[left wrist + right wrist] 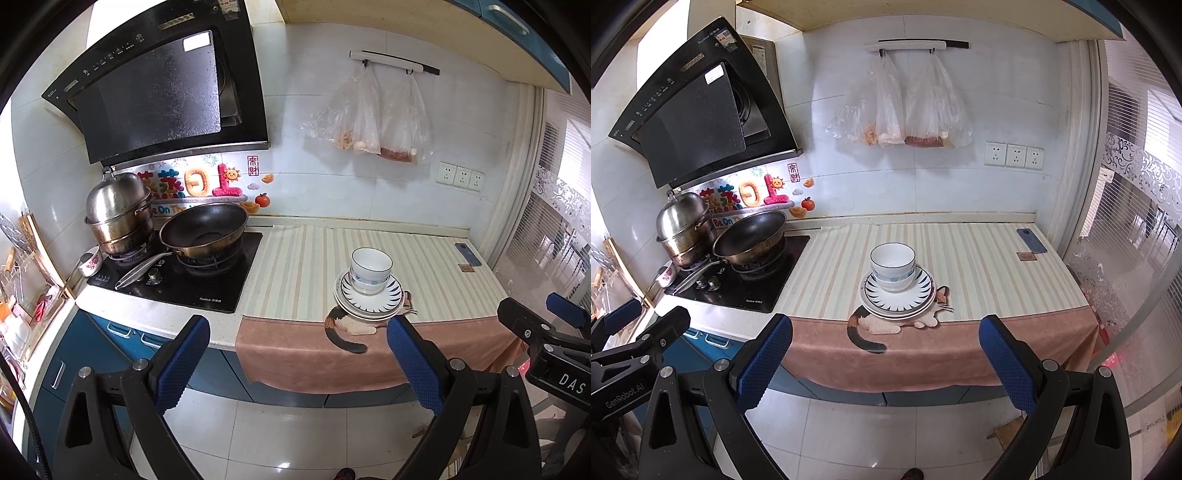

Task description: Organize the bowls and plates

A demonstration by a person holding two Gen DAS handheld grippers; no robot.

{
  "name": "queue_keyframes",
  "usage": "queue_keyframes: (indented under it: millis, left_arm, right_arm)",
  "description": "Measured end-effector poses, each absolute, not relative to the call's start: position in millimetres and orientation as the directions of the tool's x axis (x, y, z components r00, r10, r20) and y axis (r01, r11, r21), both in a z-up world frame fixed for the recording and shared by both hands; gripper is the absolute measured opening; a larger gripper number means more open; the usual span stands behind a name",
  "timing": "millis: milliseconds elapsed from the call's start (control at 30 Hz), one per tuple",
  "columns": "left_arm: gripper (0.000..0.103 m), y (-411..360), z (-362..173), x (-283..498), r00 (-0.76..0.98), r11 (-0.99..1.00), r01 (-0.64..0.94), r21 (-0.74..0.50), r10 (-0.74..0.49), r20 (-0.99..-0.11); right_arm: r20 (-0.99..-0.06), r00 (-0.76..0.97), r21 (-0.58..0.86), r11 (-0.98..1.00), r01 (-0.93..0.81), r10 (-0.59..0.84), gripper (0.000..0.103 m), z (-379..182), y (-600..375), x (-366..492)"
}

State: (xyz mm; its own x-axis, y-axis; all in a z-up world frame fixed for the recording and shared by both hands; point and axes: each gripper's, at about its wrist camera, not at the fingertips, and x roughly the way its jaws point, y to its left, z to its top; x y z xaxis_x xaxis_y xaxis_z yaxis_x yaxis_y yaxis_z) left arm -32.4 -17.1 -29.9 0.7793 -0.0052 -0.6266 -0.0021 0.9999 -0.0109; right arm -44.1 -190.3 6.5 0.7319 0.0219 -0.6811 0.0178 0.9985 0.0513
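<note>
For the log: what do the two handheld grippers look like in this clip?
Both match: black angular frames with silver bolts and triangular cut-outs, each finger faced with a blue textured pad. The left gripper body reads "GenRobot.AI" in the right wrist view; the right gripper shows "DAS" in white in the left wrist view.

Both wrist cameras look forward and slightly down from well back off the counter [295, 258], side by side, sharing its stacked dishes [897, 284], stove [177, 273] and wall.

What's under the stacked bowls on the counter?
The bowls sit on stacked plates, top one with dark radial marks. The plates rest on a striped cloth, partly covering its cat picture. The exact plate count is unclear.
</note>
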Motion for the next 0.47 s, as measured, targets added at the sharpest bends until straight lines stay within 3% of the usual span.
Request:
queue_keyframes:
  millis: [467]
  left_arm:
    - [0.098, -7.1, -26.9, -27.4, 0.797, 1.000, -0.005, -0.002, 0.002, -0.604]
  right_arm:
    - [-0.681, 0.732, 0.046, 0.999, 0.020, 0.016, 0.103, 7.7, -187.4, -40.5]
